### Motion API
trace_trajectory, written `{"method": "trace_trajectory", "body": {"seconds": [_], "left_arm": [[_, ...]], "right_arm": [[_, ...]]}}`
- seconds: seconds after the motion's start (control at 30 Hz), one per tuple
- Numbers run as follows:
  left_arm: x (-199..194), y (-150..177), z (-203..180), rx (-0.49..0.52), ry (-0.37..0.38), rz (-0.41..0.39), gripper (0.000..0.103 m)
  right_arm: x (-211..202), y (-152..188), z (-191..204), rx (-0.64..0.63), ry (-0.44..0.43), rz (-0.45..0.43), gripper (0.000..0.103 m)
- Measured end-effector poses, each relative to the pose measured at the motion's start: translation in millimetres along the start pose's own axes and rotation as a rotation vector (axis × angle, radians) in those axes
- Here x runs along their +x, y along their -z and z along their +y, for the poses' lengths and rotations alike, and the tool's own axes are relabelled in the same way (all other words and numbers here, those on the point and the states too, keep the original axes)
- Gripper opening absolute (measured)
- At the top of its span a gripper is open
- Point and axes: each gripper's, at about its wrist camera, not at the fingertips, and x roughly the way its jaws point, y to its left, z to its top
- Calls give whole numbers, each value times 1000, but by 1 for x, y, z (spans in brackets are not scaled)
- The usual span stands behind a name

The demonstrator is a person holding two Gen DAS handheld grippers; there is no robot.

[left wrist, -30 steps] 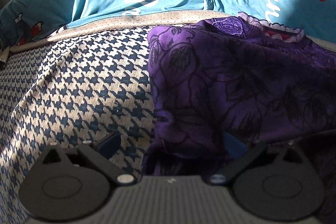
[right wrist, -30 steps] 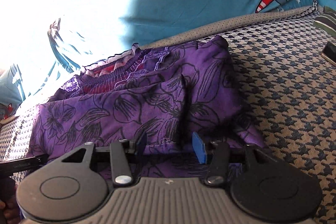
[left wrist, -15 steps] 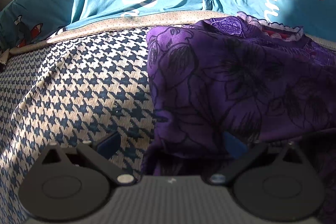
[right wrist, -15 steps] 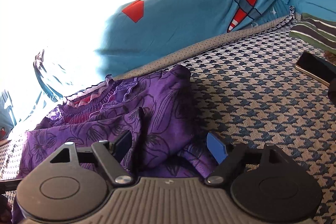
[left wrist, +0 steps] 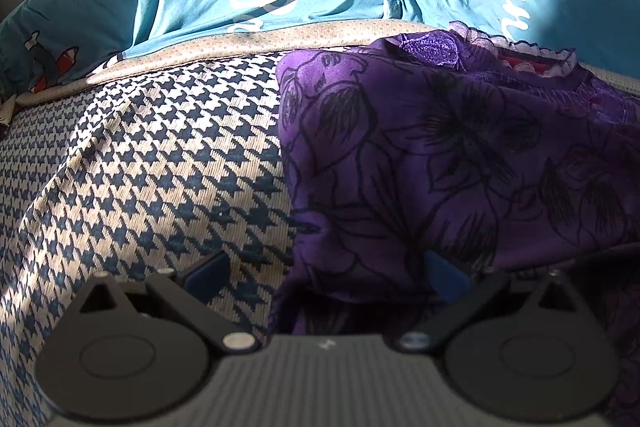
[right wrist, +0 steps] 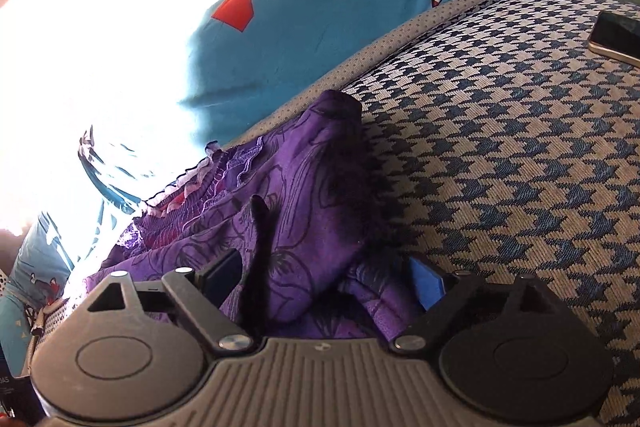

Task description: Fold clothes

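1. The purple floral garment [right wrist: 304,227] lies bunched on the houndstooth bed cover [right wrist: 520,163], close to the teal pillows [right wrist: 340,11] at its far edge. In the right wrist view it fills the 9-to-12 o'clock side; in the left wrist view it fills the 3 o'clock side.
2. The right gripper [right wrist: 324,279] has just been opening; its jaws stand wide apart with a ridge of cloth between them, and the pads do not press on it. Risk: a closing pinch here would likely take several stacked layers at once, so lifting would drag the whole heap rather than one edge.
3. The left gripper [left wrist: 326,273] is also spread wide. Its 3 o'clock pad sits against the garment's near edge, its 9 o'clock pad over bare bed cover. Risk: closing as it stands could nip the bed cover along with the cloth, or miss the hem entirely.
4. The lace-trimmed neckline [left wrist: 532,55] is crumpled at 1 o'clock in the left wrist view. If the fabric is not flattened first, any fold will probably lock in creases.
5. A phone [right wrist: 618,37] rests at 2 o'clock in the right wrist view, well apart from the garment. A wide outward sweep of cloth could nudge it.
6. Strong sunlight washes out the 10 o'clock region of the right wrist view, so the garment's far edge there is hard to judge.
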Motion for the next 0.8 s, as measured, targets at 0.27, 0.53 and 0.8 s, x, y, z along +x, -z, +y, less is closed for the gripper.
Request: {"method": "trace_trajectory", "body": {"seconds": [0.27,0.53,0.8], "left_arm": [[-1,0,0,10,-2,-4,103],[0,0,0,11,-1,-5,103],[0,0,0,14,-1,-6,103]], "right_arm": [[2,1,6,-11,-113,43,93],[9,9,22,-171,3,28,95],[17,13,34,-237,89,7,80]]}}
